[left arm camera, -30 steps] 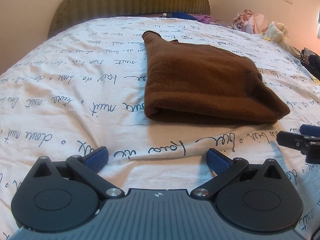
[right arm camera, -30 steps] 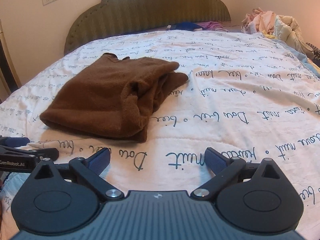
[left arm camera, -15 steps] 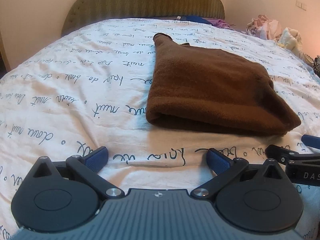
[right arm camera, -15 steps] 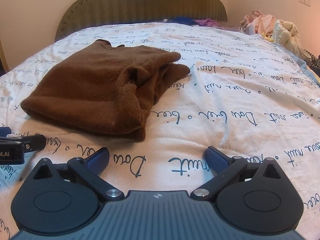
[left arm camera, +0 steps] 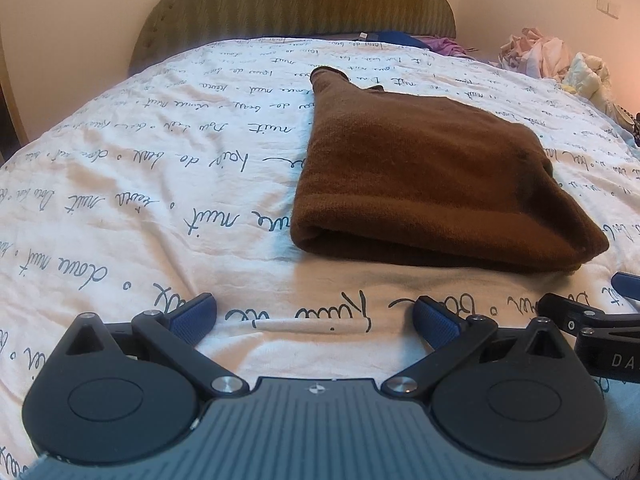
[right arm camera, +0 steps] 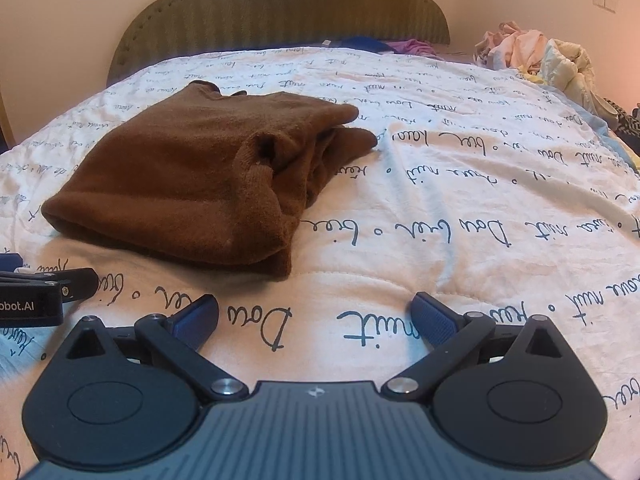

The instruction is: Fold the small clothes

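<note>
The brown garment (left arm camera: 436,184) lies folded on the bed (left arm camera: 160,184), towards the middle of the quilt, a thick rolled edge facing me and looser layers bunched at its right end, where the right wrist view shows a sleeve or hem poking out towards the far right. Over the last second I have brought both tools nearer to it: in the left wrist view the bundle has grown and slid a little lower in frame, and in the right wrist view its near corner now sits closer to my fingers than it did. The garment itself has not shifted or changed shape. My left gripper (left arm camera: 314,316) hovers just short of the near fold, its blue pads spread wide and holding nothing; my right gripper (right arm camera: 314,314) is likewise wide open and empty, set near the right corner of the bundle. Each tool shows at the edge of the other's view, so they sit side by side, close together. I judge this fold is essentially made, and the approach is either for one more fold or to tidy the ragged right end. The clothes pile (right arm camera: 532,56) at the far right looks like what comes after.
</note>
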`<state>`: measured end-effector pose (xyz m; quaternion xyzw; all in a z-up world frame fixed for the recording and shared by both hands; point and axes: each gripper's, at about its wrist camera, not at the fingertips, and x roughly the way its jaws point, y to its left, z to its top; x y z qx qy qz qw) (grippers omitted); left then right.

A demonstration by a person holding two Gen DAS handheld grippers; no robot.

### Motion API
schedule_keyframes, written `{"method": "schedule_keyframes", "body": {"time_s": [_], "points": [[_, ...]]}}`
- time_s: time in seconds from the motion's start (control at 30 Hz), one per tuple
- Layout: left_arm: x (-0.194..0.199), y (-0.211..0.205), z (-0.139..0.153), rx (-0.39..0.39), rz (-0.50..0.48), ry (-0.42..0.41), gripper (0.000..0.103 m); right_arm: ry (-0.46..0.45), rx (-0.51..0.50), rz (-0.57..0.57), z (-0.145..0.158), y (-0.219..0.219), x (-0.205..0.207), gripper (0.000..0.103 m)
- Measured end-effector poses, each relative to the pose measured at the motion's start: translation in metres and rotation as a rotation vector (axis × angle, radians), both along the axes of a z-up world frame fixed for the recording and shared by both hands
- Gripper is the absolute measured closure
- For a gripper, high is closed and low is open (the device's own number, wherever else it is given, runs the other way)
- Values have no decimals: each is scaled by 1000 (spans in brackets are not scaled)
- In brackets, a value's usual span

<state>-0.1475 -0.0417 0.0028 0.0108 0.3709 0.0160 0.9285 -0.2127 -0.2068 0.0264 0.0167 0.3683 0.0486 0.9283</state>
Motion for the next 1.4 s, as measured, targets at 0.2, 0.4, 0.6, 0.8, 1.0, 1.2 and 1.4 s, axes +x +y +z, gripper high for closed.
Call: {"method": "schedule_keyframes", "body": {"time_s": [0.2, 0.4, 0.6, 0.8, 1.0, 1.2, 1.4], "points": [[0, -3, 0, 1, 2, -2, 0, -1, -1, -1, 0, 0, 0, 0], [0, -1, 0, -2, 3, -4, 0, -5, -16, 18, 1, 7, -2, 0], [0, 0, 0, 1, 3, -3, 0, -5, -13, 27, 0, 9, -1, 0], [0, 1, 0, 2, 2, -3, 0, -2, -11, 32, 0, 10, 1, 0], [0, -1, 0, 4, 1, -3, 0, -7, -8, 37, 0, 9, 0, 0], [-1, -1, 0, 3, 1, -4, 0, -7, -3, 39, 0, 8, -1, 0], [-1, -1, 0, 3, 1, -4, 0, -8, -2, 39, 0, 8, -1, 0]]}}
